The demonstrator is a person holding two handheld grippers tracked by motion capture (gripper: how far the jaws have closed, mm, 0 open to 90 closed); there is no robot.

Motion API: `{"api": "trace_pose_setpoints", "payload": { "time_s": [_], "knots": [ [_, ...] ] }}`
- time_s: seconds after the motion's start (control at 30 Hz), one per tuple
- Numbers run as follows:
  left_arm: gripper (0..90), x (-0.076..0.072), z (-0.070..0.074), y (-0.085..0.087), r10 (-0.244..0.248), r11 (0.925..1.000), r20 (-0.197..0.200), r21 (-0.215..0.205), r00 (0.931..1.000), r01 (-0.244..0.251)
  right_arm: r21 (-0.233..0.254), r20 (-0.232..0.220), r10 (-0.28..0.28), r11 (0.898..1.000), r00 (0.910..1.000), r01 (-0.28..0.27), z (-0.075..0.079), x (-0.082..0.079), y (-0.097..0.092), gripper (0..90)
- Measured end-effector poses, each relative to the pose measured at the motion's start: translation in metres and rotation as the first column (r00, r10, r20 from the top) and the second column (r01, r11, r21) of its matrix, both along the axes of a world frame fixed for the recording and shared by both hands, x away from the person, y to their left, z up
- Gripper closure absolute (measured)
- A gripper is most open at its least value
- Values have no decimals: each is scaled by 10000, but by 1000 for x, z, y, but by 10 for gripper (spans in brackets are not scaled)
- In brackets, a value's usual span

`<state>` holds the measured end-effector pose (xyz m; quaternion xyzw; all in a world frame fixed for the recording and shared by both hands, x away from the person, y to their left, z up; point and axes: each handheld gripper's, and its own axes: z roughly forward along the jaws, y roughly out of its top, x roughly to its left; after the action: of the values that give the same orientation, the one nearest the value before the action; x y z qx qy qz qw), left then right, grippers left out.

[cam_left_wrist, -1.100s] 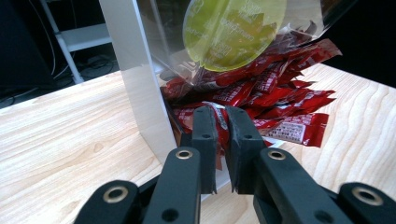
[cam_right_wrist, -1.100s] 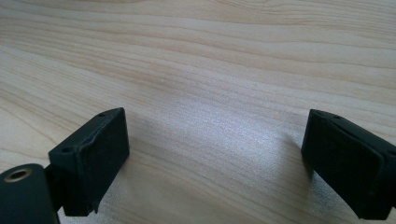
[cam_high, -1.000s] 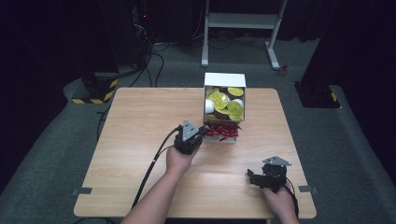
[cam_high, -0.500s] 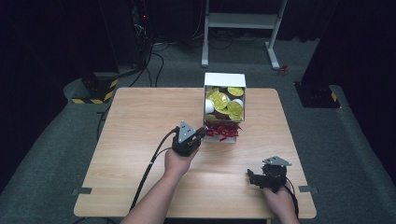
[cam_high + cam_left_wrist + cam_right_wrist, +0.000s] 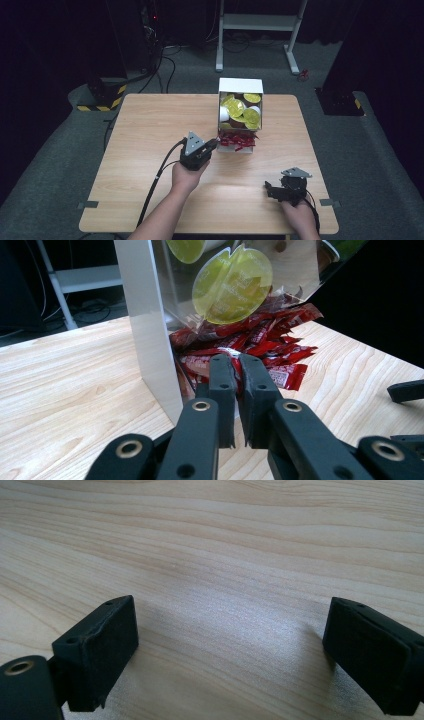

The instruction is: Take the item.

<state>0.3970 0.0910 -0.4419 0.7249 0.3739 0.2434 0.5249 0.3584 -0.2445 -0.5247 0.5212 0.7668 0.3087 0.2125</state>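
In the high view, a pale wooden worktop (image 5: 150,130) is seen on grey carpet. A white dispenser box (image 5: 240,87) with a clear front stands toward twelve o'clock on the worktop, just right of centre; yellow-green lidded pods (image 5: 235,107) are stacked inside it, and red sachets (image 5: 237,140) spill from its foot on the six o'clock side. The left tongs (image 5: 212,145) are held near the middle of the worktop, their tips pointed toward two o'clock and reaching the edge of the red sachets. The right tongs (image 5: 270,189) are held low near the five o'clock corner, well apart from the box, tips pointed toward nine o'clock.

In the left gripper view, the left tongs (image 5: 237,360) are seen nearly closed, with only a thin slit between the jaws, and a red sachet (image 5: 200,362) appears pinched at their tips. The white side wall of the dispenser box (image 5: 145,315) rises at eleven o'clock, and a yellow-green pod lid (image 5: 232,285) is pressed against the clear front at twelve o'clock. More red sachets (image 5: 285,375) lie at two o'clock.

In the right gripper view, the right tongs (image 5: 230,640) are seen spread wide over bare worktop (image 5: 225,540), with nothing between the jaws.
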Motion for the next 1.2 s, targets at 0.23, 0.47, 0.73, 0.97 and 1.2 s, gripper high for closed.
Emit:
{"api": "trace_pose_setpoints", "payload": {
  "time_s": [0.23,0.47,0.73,0.97,1.2],
  "knots": [
    [855,-3,3,4,-61,9999,112,-156,9999,63,-1,-2,1,10000,10000,-1,0,0,0,75],
    [856,-5,5,10,-79,9998,39,-186,10000,80,-39,26,90,10000,10000,-89,0,0,0,75],
    [865,-13,9,17,-156,9985,301,-515,9994,171,-36,22,88,10000,10000,-88,0,0,0,75],
    [864,-17,10,28,-172,9968,232,-774,9996,190,-36,21,89,10000,10000,-89,0,0,0,75],
    [863,-23,12,32,-208,9962,359,-841,9991,237,-37,22,89,10000,10000,-89,0,0,0,75]
  ]
}}
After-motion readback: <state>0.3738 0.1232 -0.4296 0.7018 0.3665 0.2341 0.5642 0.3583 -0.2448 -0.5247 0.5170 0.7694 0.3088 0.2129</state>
